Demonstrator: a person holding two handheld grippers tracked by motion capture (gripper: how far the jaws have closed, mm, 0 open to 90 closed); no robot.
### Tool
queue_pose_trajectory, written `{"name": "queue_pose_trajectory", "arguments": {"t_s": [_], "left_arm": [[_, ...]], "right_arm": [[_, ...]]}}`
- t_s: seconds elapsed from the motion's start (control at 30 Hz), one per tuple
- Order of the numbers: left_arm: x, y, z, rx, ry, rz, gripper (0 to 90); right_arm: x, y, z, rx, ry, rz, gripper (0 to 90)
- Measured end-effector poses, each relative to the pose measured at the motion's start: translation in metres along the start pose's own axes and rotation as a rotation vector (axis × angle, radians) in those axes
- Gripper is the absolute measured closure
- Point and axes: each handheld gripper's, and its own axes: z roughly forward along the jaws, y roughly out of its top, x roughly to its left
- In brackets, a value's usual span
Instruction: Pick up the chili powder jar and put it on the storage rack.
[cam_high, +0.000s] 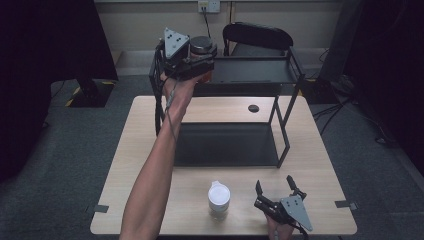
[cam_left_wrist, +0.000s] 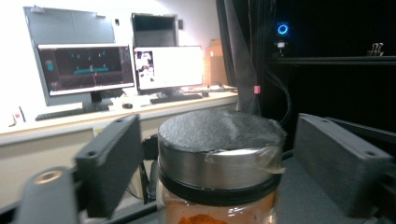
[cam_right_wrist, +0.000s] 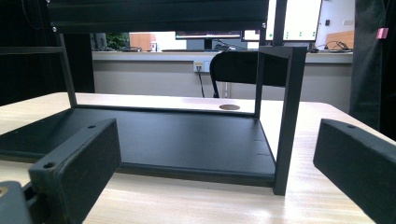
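Observation:
A glass jar with a dark metal lid and orange contents stands at the left end of the black rack's top shelf. My left gripper, on a raised arm, brackets it. In the left gripper view the jar sits between the jaws, with a narrow gap on each side, so the gripper is open. My right gripper rests open near the table's front edge and holds nothing. It faces the rack's bottom shelf.
A second jar with a white lid stands on the wooden table near the front, left of the right gripper. The rack's bottom shelf is bare. A black chair stands behind the table.

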Motion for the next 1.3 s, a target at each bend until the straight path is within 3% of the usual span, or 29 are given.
{"name": "queue_pose_trajectory", "arguments": {"t_s": [0.2,0.57,0.87,1.07,1.17,1.3], "left_arm": [[0.002,-0.004,-0.010,-0.030,-0.002,-0.015,0.0],[-0.001,-0.017,-0.031,-0.081,-0.012,-0.009,0.0],[-0.002,-0.037,-0.054,-0.126,-0.019,-0.006,0.0],[-0.004,-0.042,-0.067,-0.127,-0.021,0.027,0.0],[-0.003,-0.043,-0.074,-0.124,-0.040,0.007,0.0],[-0.009,-0.049,-0.085,-0.122,-0.024,0.011,0.0]], "right_arm": [[0.000,0.000,0.000,0.000,0.000,0.000,0.0],[0.000,0.000,0.000,0.000,0.000,0.000,0.0],[0.000,0.000,0.000,0.000,-0.001,0.000,0.0],[0.000,0.000,0.000,0.000,-0.001,0.001,0.0],[0.000,0.000,0.000,0.000,-0.001,0.000,0.0],[0.000,0.000,0.000,0.000,-0.001,0.000,0.0]]}}
